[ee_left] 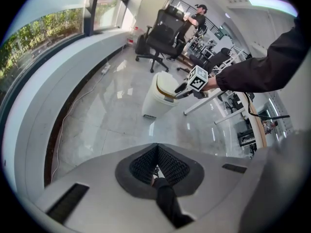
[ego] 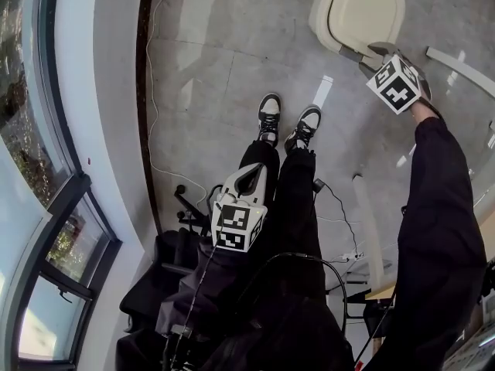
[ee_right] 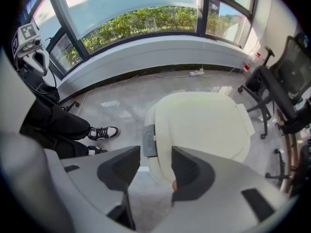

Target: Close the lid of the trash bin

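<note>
Down on the shiny grey floor point(ego: 232, 68) stands the cream trash bin point(ego: 357, 10), a little ahead of the person's shoes point(ego: 288, 122). Its lid point(ee_right: 204, 125) lies down on top (fully shut or not, I cannot tell). The right gripper point(ee_right: 154, 160) hangs over the lid's front edge, jaws spread wide, holding nothing. The left gripper point(ee_left: 156, 153) is back by the person's legs, jaws pressed together.

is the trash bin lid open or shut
Shut or nearly: the lid lies flat over the bin; whether it is fully latched, cannot tell.
</note>
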{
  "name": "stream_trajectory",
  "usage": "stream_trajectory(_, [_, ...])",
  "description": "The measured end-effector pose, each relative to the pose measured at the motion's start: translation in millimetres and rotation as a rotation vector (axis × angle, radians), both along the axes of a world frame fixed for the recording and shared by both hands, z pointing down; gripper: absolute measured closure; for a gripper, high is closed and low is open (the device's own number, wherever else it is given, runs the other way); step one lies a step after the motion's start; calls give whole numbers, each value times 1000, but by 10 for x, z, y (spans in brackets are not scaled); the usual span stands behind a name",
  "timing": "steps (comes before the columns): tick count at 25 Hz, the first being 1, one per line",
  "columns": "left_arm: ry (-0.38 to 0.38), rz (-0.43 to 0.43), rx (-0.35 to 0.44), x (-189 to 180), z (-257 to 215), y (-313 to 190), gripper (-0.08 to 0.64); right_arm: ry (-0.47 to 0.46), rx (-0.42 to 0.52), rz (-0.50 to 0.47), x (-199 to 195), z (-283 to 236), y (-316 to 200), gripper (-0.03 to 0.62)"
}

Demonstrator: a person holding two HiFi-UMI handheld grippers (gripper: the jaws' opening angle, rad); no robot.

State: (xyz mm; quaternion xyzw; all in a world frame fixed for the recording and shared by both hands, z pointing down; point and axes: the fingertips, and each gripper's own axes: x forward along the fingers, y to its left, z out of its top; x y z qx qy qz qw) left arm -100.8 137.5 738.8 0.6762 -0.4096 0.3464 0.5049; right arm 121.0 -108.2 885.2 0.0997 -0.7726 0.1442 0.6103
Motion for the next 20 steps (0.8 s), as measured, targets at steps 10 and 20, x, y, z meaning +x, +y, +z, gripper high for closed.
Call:
stream_trajectory(10, [5,-1,-14,-54,45,9,558,24,-30,44,-26,200,15,391])
stream_trajectory(20, [10,-3,-20,-47,31,7,558,12,-34,83,-42,199,-3,393])
